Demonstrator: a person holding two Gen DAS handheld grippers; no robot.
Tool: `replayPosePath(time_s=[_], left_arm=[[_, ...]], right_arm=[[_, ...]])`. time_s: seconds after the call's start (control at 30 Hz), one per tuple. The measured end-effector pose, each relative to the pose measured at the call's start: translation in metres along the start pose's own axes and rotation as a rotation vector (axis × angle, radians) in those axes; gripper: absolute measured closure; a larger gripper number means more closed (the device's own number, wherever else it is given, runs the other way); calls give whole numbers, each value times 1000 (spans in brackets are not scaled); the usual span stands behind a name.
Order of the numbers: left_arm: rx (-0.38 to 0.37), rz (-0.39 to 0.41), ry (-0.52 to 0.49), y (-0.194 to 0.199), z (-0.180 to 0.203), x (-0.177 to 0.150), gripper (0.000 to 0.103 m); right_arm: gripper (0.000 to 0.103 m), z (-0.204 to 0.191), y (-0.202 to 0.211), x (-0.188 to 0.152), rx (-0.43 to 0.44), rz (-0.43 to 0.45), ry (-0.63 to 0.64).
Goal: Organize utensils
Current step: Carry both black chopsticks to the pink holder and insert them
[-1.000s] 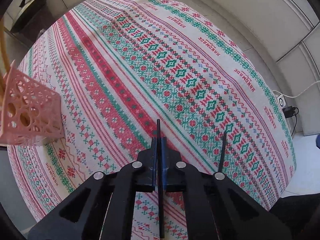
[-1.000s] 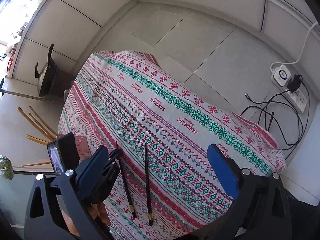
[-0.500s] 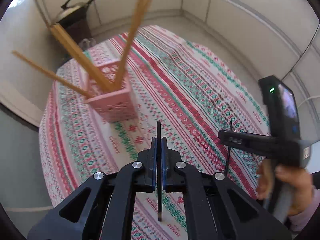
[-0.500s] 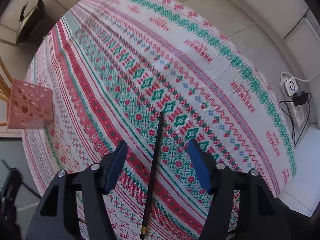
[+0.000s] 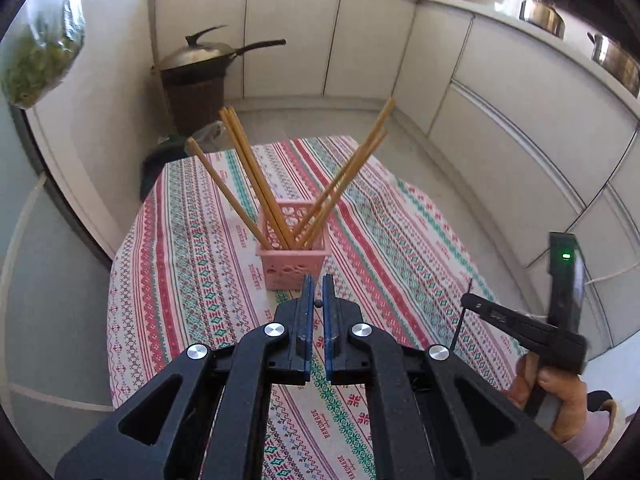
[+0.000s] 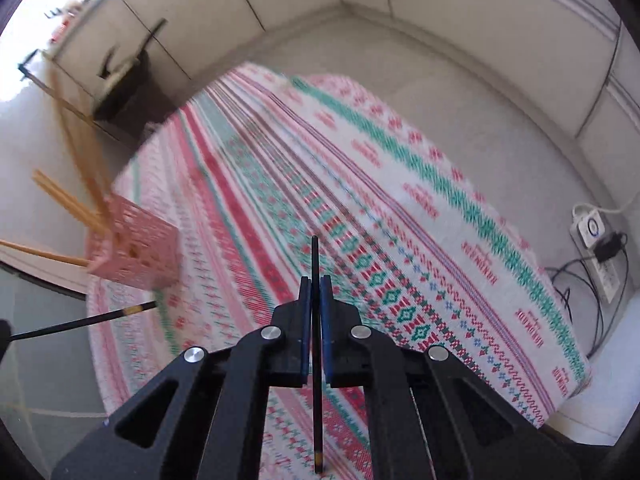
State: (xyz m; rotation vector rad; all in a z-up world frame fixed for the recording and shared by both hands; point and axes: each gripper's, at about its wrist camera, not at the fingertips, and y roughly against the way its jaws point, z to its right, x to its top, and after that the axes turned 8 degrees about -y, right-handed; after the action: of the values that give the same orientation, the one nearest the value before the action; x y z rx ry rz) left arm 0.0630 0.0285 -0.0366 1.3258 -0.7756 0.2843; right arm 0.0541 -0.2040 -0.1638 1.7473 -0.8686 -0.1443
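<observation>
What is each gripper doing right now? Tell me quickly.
Left gripper: closed on a black chopstick.
Right gripper: has just closed on another black chopstick.

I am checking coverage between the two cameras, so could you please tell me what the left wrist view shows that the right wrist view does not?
Only the left wrist view shows the hand holding the right gripper, the wok on its stand, and the kettle on the counter.

Only the right wrist view shows the power strip with its cables on the floor.

Both show the pink basket of wooden chopsticks on the patterned tablecloth, and each gripper shut on a black chopstick.
</observation>
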Motion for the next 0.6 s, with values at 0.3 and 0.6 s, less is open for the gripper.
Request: replayPosePath(time_s=[0.3,0.6], left_arm=[[10,75,47,36,-18,-3,100],[17,183,100,78,-33,-3,100]], right_arm=[[99,-40,91,-3,193,166,111],[98,-70,154,8,357,239,117]])
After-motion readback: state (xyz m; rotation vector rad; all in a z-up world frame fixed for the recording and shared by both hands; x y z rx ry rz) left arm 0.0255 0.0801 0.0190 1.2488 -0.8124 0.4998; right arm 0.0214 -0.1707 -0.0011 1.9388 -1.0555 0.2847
